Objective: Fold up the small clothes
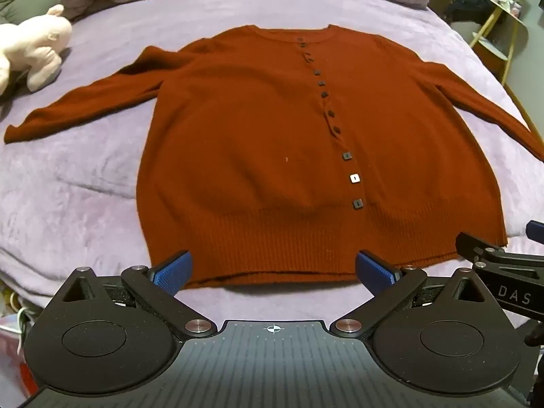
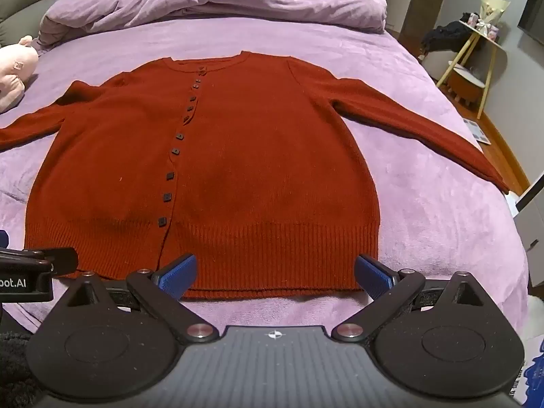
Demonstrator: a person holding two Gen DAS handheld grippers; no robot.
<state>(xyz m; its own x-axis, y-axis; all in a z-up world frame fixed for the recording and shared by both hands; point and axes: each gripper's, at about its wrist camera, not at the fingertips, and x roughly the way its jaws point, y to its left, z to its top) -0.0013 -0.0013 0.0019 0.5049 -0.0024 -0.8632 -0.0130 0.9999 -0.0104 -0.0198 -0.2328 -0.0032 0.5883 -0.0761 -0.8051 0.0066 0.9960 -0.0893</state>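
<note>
A rust-red buttoned cardigan (image 1: 258, 142) (image 2: 238, 156) lies flat, face up, on a lilac bedspread (image 1: 74, 183) (image 2: 435, 210), with both sleeves spread out to the sides and the ribbed hem nearest me. My left gripper (image 1: 273, 270) hovers over the hem's left half, its blue pads wide apart and nothing between them. My right gripper (image 2: 275, 273) hangs above the hem's right half, open and empty too. Each gripper's black body shows at the edge of the other's view.
A pale pink plush toy (image 1: 32, 51) (image 2: 13, 71) rests on the bed's far left. A bunched lilac duvet (image 2: 210, 3) lies along the head of the bed. To the right, off the bed, stands a yellow-legged side table (image 2: 476, 54) on a wooden floor.
</note>
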